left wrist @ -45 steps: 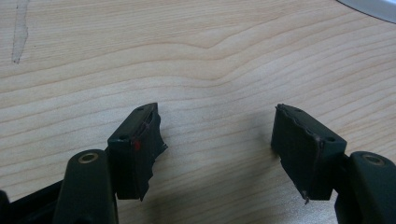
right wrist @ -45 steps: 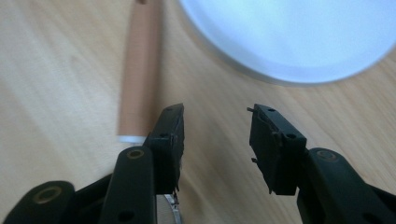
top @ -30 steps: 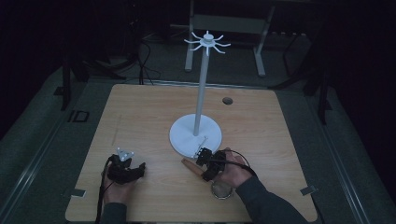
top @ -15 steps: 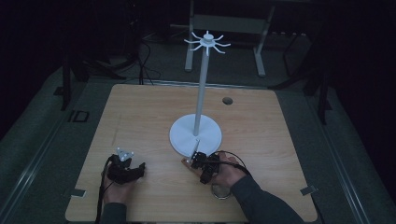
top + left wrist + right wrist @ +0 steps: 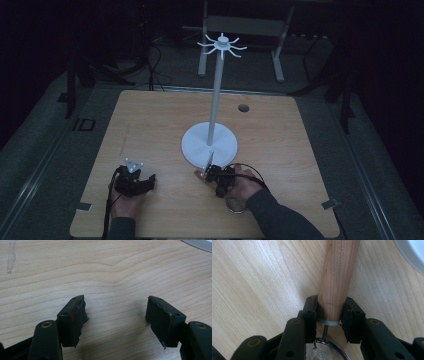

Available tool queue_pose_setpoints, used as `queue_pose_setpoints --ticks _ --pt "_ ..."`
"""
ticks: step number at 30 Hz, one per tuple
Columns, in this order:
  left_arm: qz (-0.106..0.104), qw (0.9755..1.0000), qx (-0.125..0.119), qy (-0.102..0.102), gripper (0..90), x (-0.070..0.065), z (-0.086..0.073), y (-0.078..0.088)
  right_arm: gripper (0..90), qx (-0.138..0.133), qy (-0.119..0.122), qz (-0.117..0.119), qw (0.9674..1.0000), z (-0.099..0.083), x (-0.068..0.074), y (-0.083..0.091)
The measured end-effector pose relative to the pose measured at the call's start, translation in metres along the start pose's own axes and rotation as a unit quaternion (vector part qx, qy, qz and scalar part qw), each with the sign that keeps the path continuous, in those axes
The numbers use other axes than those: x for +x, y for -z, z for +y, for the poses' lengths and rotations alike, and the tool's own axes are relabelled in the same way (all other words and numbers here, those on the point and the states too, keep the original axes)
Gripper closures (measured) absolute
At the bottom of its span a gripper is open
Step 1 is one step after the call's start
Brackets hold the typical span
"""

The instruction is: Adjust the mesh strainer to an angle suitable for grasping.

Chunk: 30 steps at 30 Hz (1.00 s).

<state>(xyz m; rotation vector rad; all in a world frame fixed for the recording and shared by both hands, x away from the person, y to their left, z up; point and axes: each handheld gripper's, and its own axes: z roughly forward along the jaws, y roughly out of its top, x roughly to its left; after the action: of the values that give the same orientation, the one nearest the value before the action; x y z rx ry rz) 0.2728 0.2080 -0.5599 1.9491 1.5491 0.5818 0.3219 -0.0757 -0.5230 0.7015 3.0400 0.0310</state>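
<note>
A small strainer has a wooden handle (image 5: 338,272) and a metal mesh ring (image 5: 327,350). My right gripper (image 5: 329,312) is shut on the handle's lower end, just above the ring. In the high view the right gripper (image 5: 214,175) is near the front edge of the white stand's round base (image 5: 197,145), the handle (image 5: 200,174) points left, and the ring (image 5: 236,206) lies by the wrist. The stand's pole (image 5: 215,95) carries a crown of hooks (image 5: 222,46). My left gripper (image 5: 116,312) is open over bare wood, at the table's front left (image 5: 134,181).
The wooden table (image 5: 150,115) has a small dark hole (image 5: 243,107) at the back right. The stand's base edge (image 5: 200,242) lies far from the left gripper. Dark floor, cables and a frame leg lie behind the table.
My right gripper has shifted slightly to the left with the strainer handle in it. The left gripper has stayed where it was.
</note>
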Motion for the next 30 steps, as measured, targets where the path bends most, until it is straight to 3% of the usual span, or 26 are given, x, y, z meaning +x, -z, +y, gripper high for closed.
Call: queue_pose_setpoints --ticks 7,17,24,25,30 --pt "0.0 1.0 0.0 0.0 32.6 0.0 0.0 0.0 69.2 -0.008 -0.005 0.0 1.0 -0.003 -0.003 0.0" --pt "0.001 1.0 0.0 0.0 32.6 0.0 0.0 0.0 69.5 -0.056 -0.023 0.003 0.9982 -0.016 -0.012 0.01" --pt "0.001 1.0 0.0 -0.001 32.6 0.0 0.0 0.0 69.5 -0.1 -0.043 0.004 0.9941 -0.024 -0.021 0.019" --pt "0.002 1.0 0.0 -0.001 32.6 0.0 0.0 0.0 69.5 -0.114 -0.048 0.002 0.9923 -0.027 -0.024 0.022" --pt "0.002 1.0 0.0 0.0 32.6 0.0 0.0 0.0 69.5 -0.138 -0.067 -0.007 0.9881 -0.03 -0.031 0.029"
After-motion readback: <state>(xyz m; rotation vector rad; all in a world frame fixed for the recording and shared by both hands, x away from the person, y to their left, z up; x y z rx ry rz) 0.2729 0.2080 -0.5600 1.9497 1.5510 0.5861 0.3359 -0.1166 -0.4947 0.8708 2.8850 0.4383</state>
